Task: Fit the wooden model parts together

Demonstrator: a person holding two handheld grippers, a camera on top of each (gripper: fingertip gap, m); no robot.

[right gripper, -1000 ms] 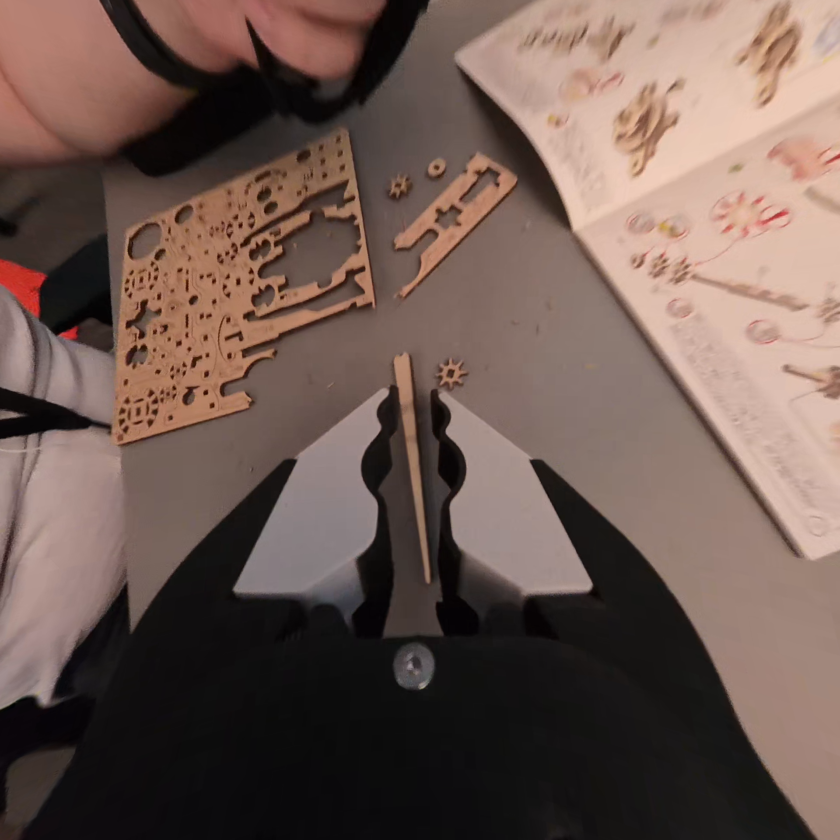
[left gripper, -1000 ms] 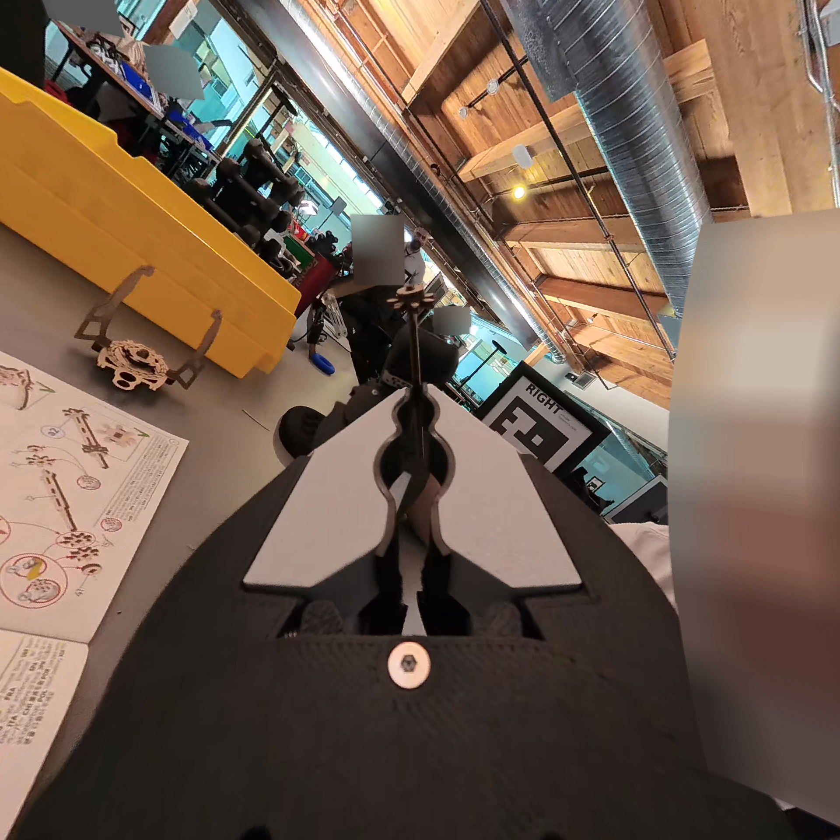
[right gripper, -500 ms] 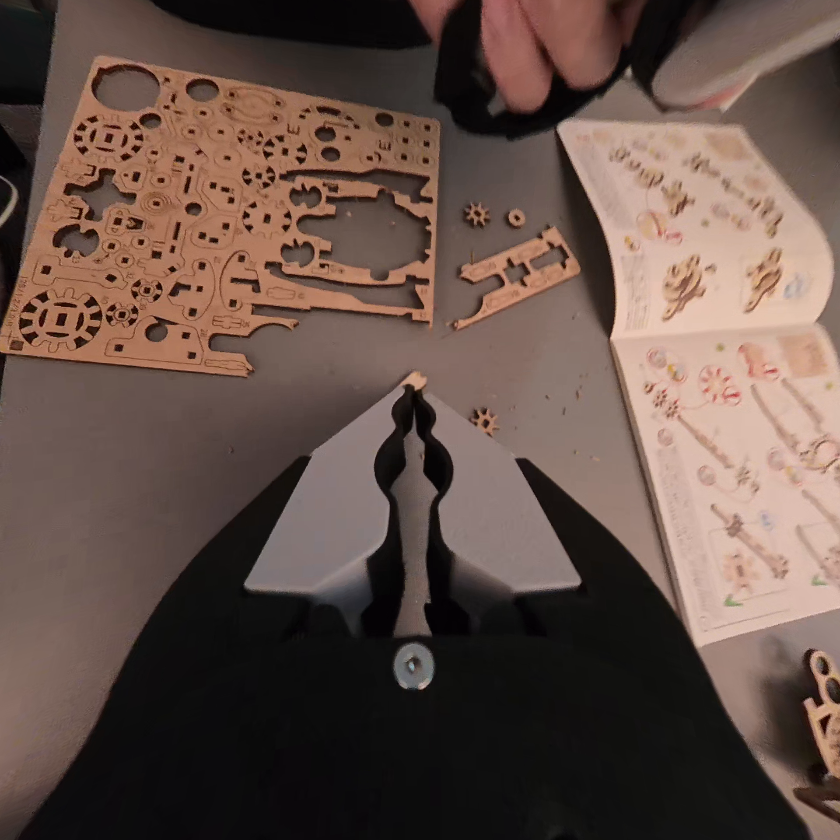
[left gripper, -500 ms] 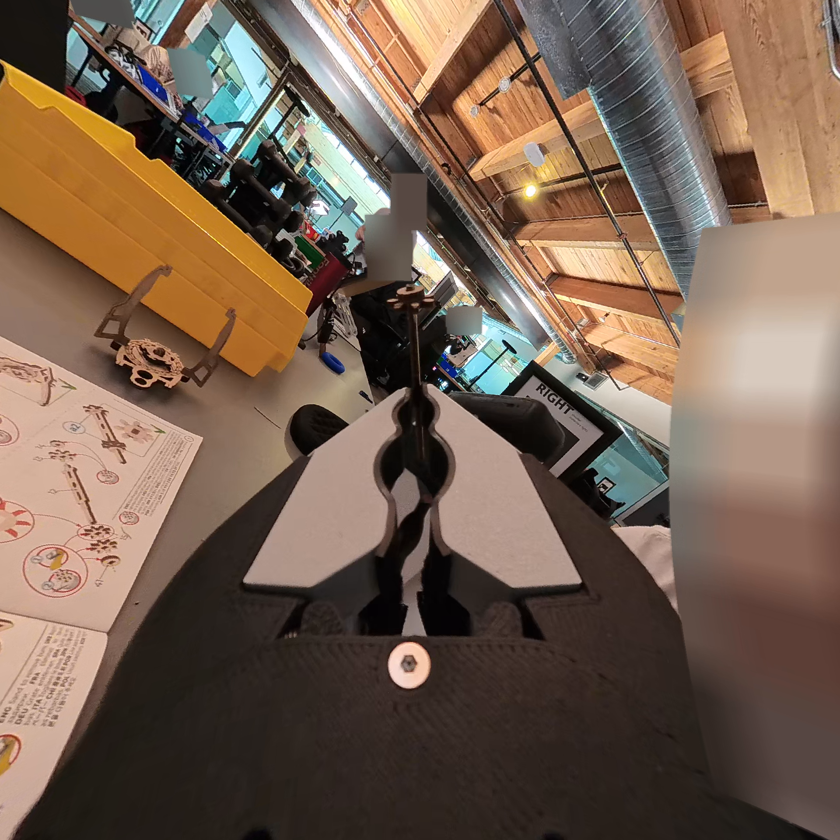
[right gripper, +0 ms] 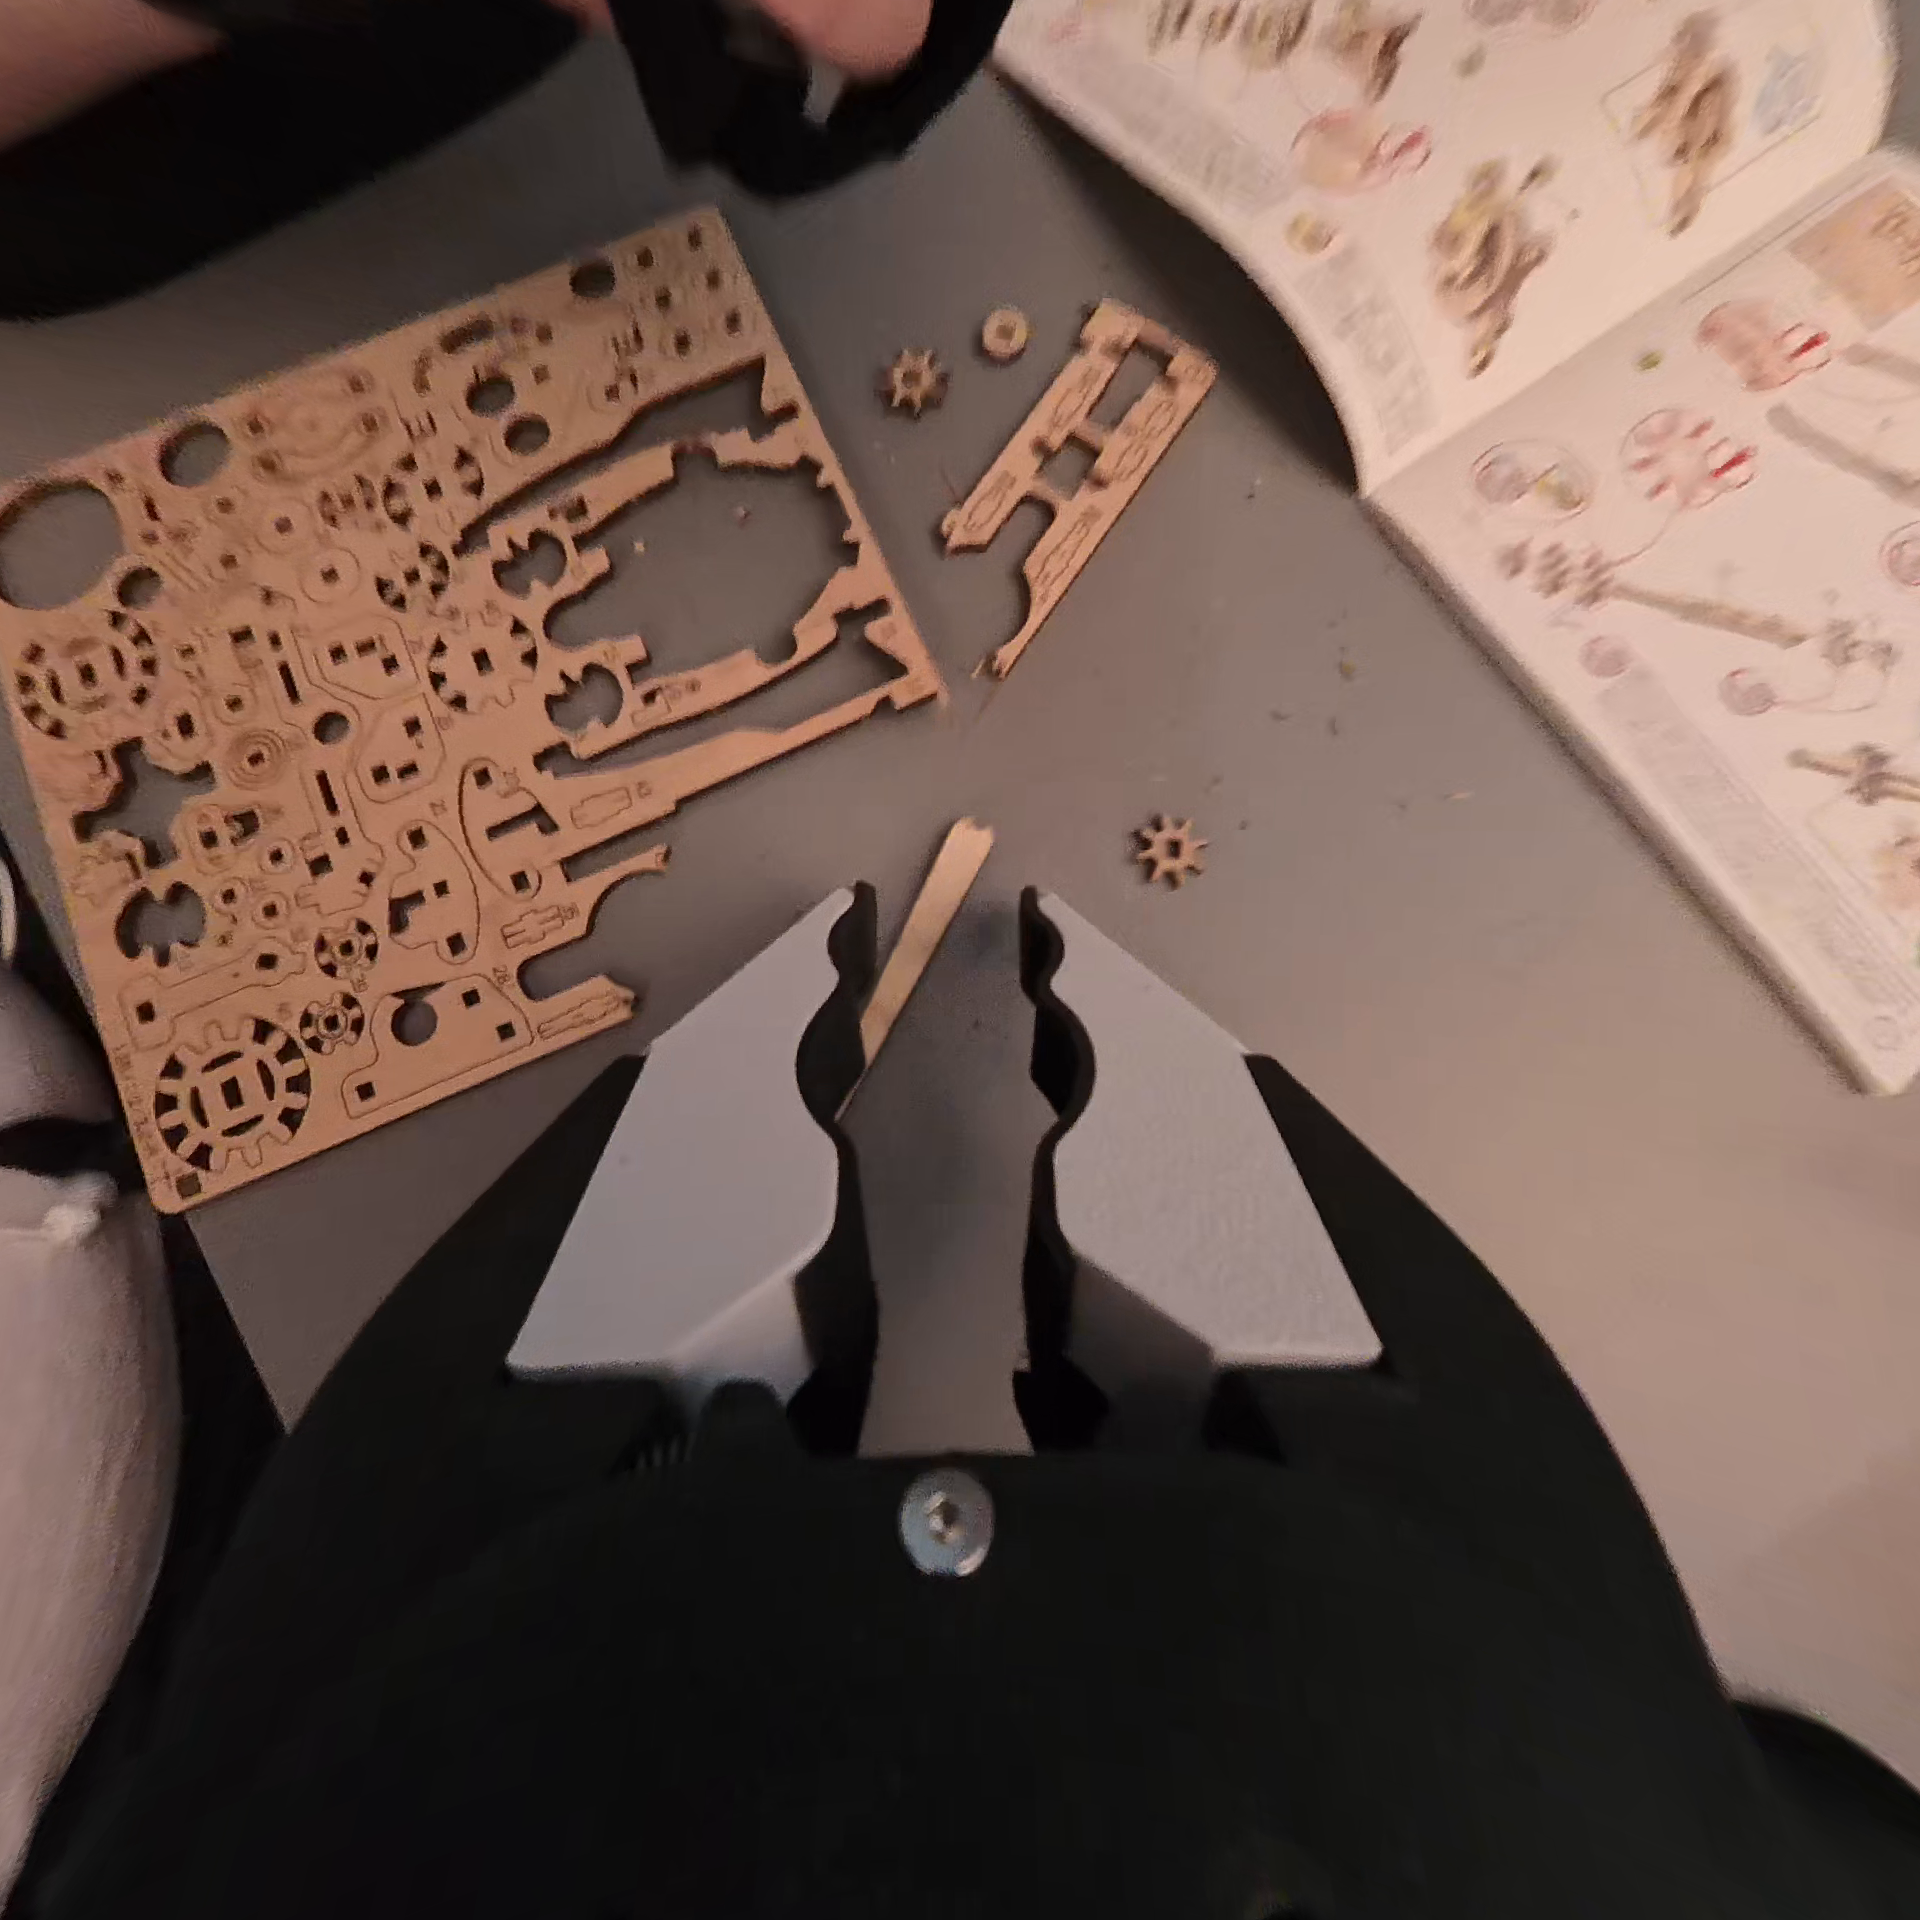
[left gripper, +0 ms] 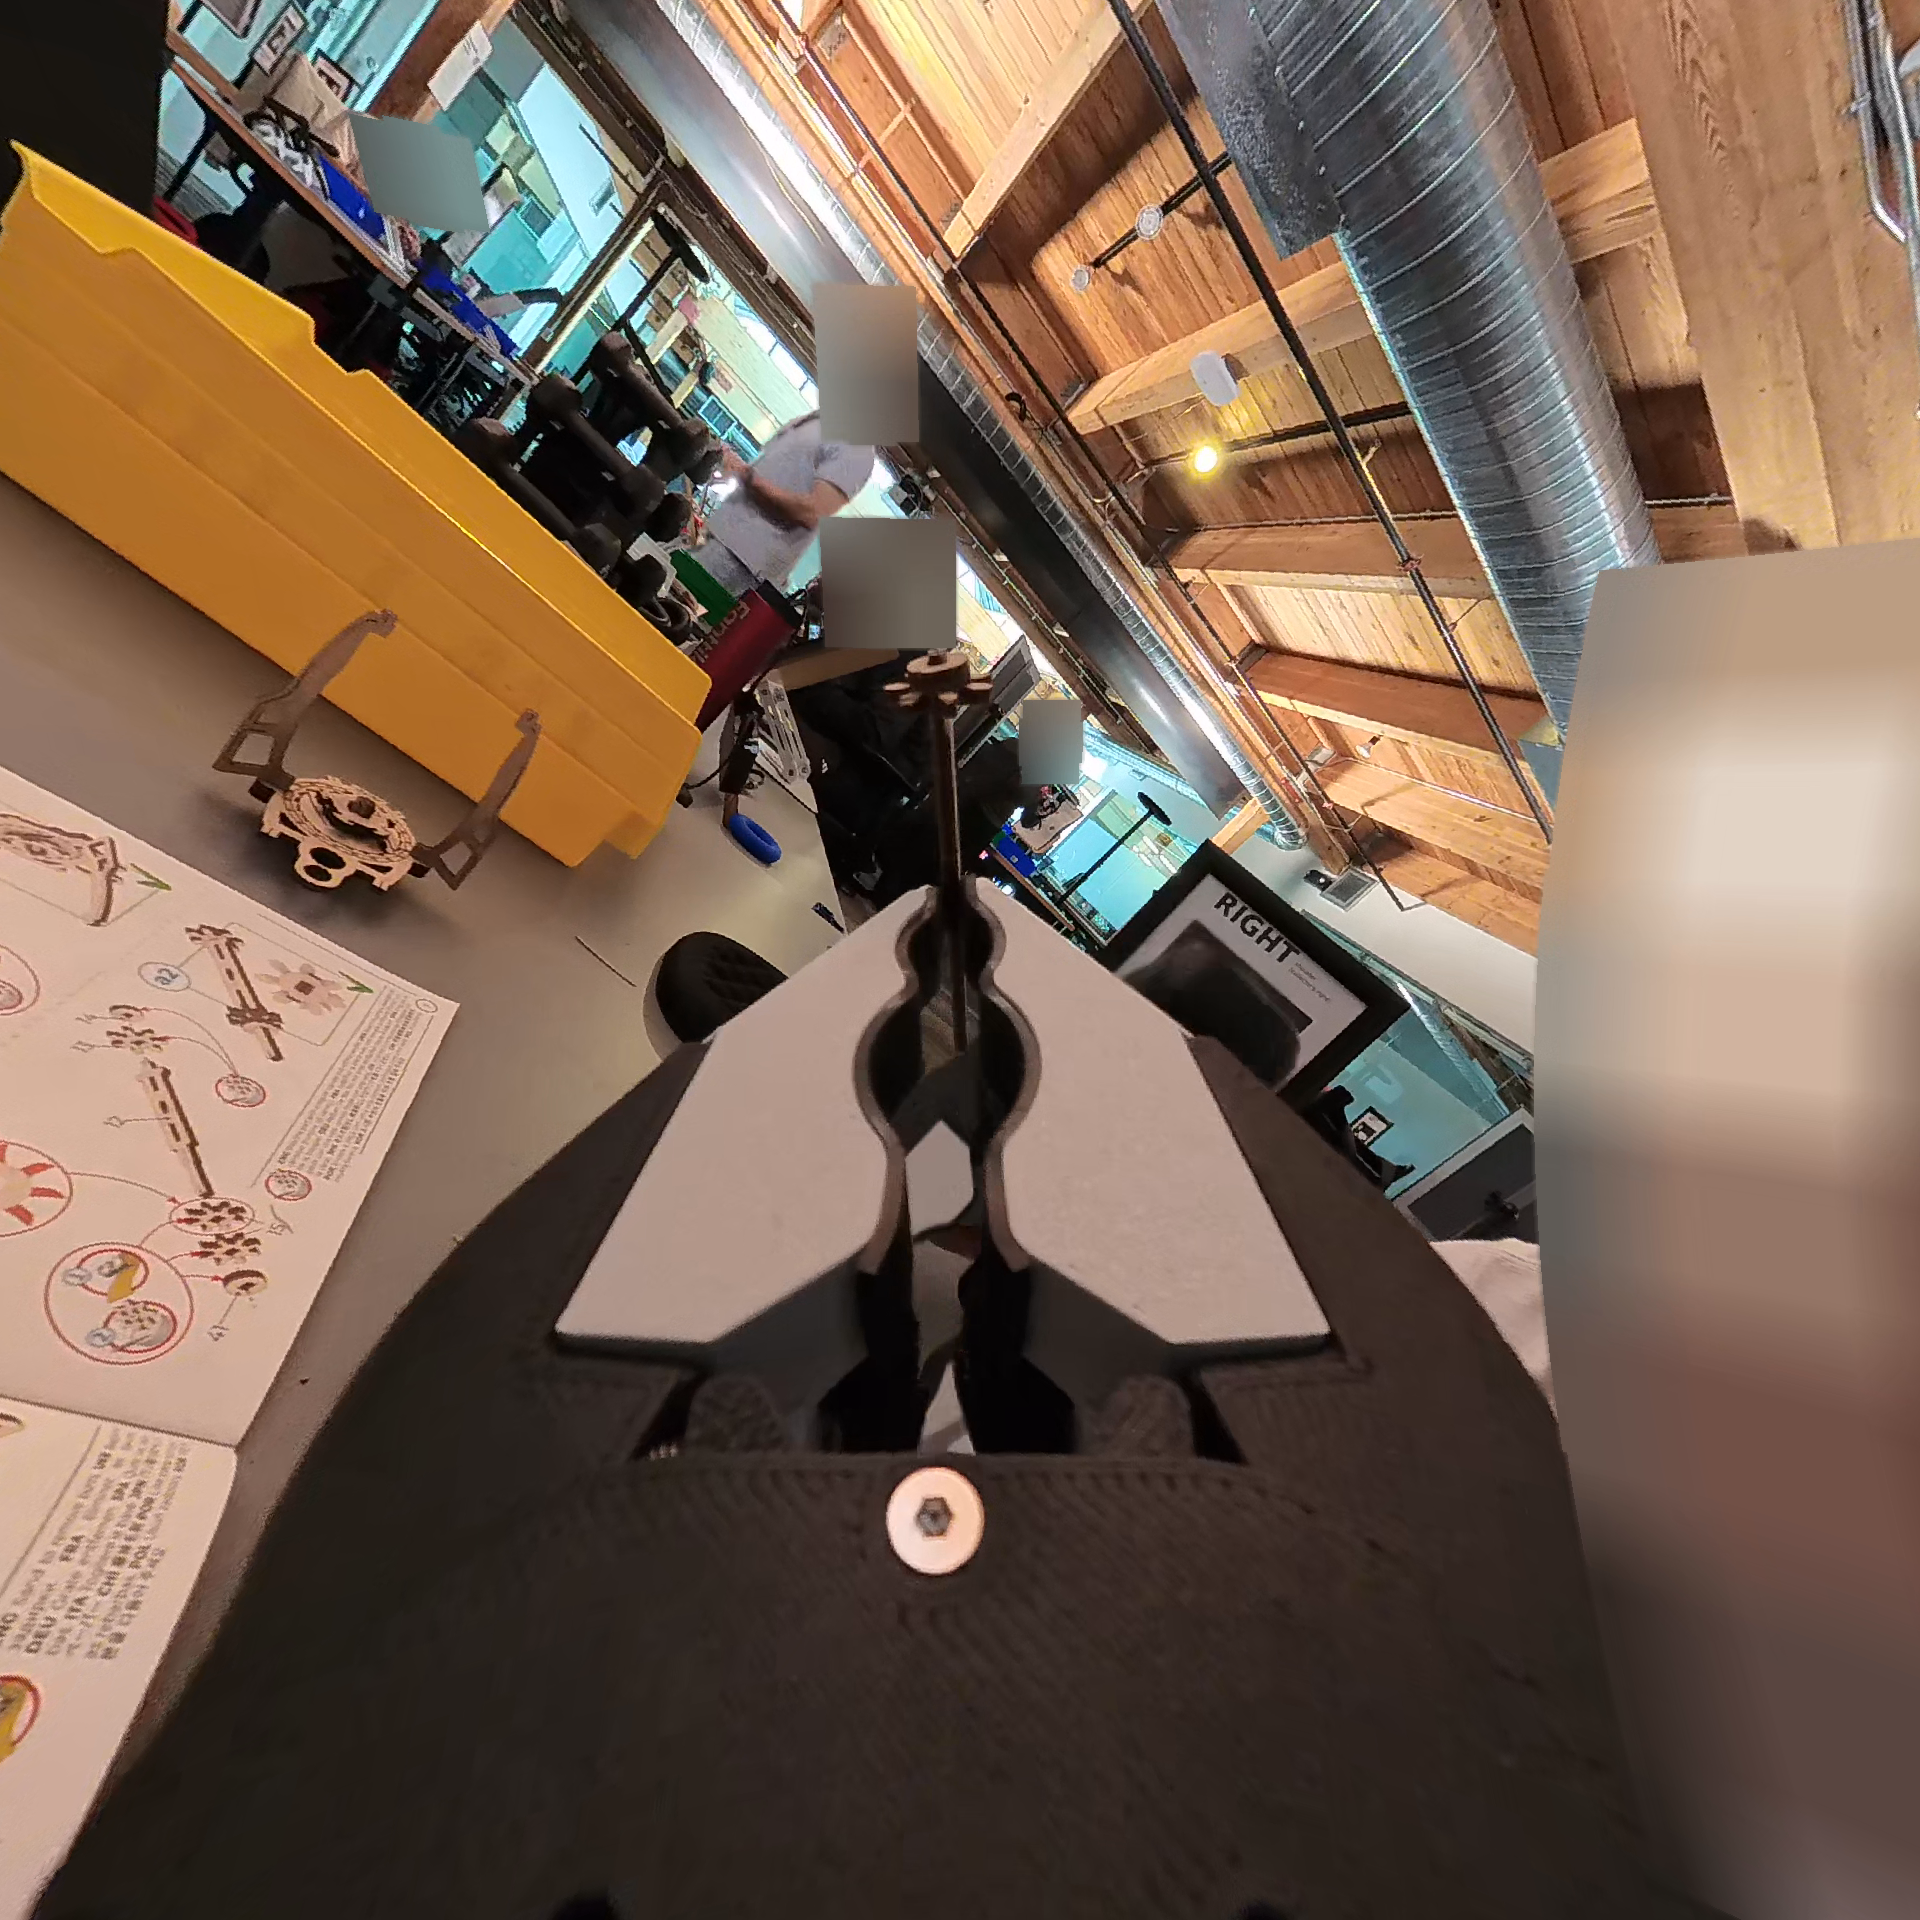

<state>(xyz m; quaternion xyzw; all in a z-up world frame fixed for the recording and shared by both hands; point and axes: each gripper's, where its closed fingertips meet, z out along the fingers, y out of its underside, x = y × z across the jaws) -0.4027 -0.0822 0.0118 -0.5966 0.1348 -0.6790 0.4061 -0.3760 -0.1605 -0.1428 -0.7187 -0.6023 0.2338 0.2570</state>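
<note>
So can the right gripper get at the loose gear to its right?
Probably yes. The right gripper is open, the gear lies alone on bare table close by, though a stick leans between its jaws.

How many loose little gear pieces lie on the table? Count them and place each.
2: one gear beside the small ring, right of the parts sheet; another gear right of the open right gripper. Others may be hidden.

Your left camera tilts up toward the ceiling (left gripper: 1299, 343), low over the table (left gripper: 540, 966) — right camera looks straight down, close — both catch the booklet (left gripper: 187, 1122) (right gripper: 1621, 540).
</note>
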